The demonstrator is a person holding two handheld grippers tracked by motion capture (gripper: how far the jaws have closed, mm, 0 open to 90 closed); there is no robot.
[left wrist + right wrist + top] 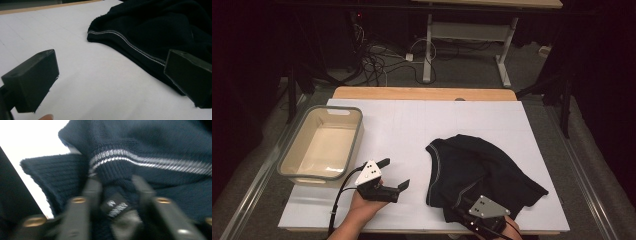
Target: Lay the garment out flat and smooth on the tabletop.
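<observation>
Sitting at the left of the table is a beige tub [321,145] with a grey rim, and it's got nothing in it, just its pale bare floor. It rests partly on the white sheet [412,125] that covers most of the wooden tabletop [422,93], with a strip of wood showing along the far edge.

Main thing in hand is the dark sweater [479,167], lying crumpled on the right half of the white sheet, near the person's edge. From the left gripper view you can see a pale stitched line along its hem [125,40], and it lies flat on the sheet there.

Left gripper [393,175] hovers between the tub and the sweater, jaws wide apart with only white sheet between them, not touching the cloth. The person's hand [364,204] wraps it from below.

Right gripper [472,205] is down at the near edge of the sweater. In the right gripper view its jaws [116,195] sit close together with the ribbed, striped knit and a small label [115,209] bunched between them, so it looks clamped on the sweater, though that picture is blurry.

Room-wise: dark grey carpet, a tangle of cables [382,60] on the floor beyond the table, and the white legs of another desk [428,47] farther back.
</observation>
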